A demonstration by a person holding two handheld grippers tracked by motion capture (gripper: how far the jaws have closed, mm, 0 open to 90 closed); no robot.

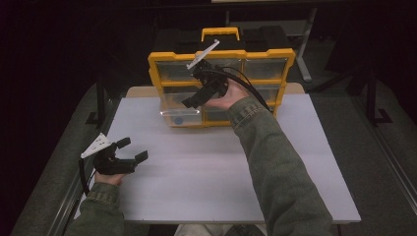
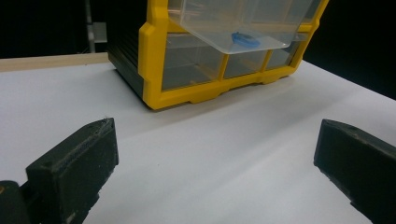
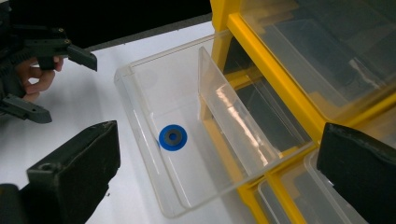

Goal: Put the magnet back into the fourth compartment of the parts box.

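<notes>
We see the small blue ring (image 3: 173, 138), a washer-like disc with a dark hole in its middle, lying flat on the floor of the clear plastic drawer (image 3: 154, 177), near that drawer's front wall. The drawer is pulled out of the yellow organizer cabinet (image 1: 158, 64), sticking out from its left column over the white table (image 1: 206, 187). A clear divider (image 3: 229, 112) stands upright across the drawer, and the ring sits on the outer side of it.

Just above the drawer we have the right gripper (image 1: 196, 101), its jaws spread wide apart with nothing between them, tilted down over the open drawer. From the right gripper view the ring lies between the two jaws but well beyond them, untouched.

Down at the near left corner of the table the left gripper (image 1: 132, 150) rests low, well apart from the cabinet, jaws wide and empty. From its own view the ring shows through the drawer's underside, somewhat dimly.
</notes>
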